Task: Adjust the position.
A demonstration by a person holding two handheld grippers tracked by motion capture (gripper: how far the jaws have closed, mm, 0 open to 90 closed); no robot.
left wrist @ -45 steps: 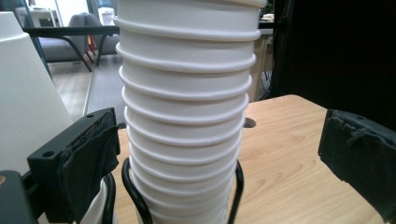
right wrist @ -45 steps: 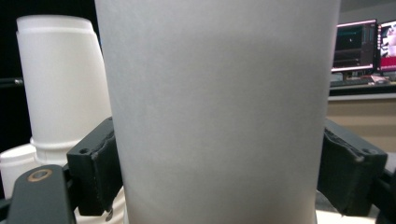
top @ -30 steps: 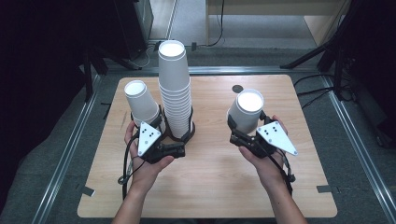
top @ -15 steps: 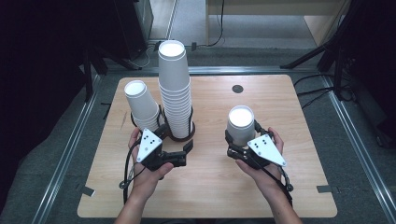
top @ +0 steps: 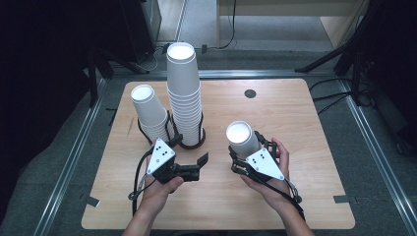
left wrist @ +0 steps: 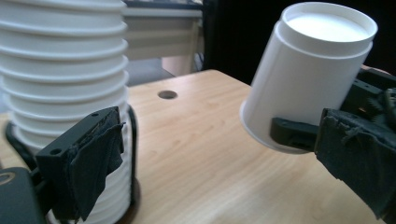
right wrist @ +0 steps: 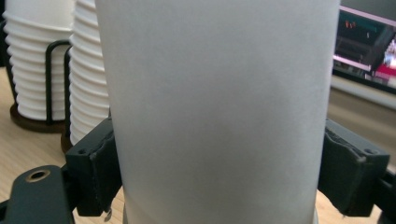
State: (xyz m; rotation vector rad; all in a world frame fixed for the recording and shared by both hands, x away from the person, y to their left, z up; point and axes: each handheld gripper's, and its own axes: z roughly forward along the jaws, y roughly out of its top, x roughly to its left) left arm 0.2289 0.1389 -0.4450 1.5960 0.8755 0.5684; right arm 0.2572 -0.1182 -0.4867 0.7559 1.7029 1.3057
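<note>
My right gripper (top: pixel 247 153) is shut on a single white paper cup (top: pixel 241 137), held bottom-up and tilted just above the table's right half. Its pads press both sides of that cup (right wrist: pixel 219 93). My left gripper (top: pixel 189 149) is open at the foot of the tall stack of white cups (top: pixel 184 93). One jaw sits beside the stack (left wrist: pixel 60 60), and its jaws have just been closing a little with nothing between them. In the left gripper view the held cup (left wrist: pixel 308 74) hangs farther off to the right. A shorter cup stack (top: pixel 150 110) stands left of the tall one.
Both stacks stand in black wire holders on round bases on the wooden table (top: pixel 295 113). A small round hole (top: pixel 250 93) lies near the table's far edge. Metal rails run along both sides, with dark stands and cables beyond them.
My right gripper has sunk toward the table and come nearer to the person, with the cup in it. The left gripper has stayed by the tall stack's foot.
</note>
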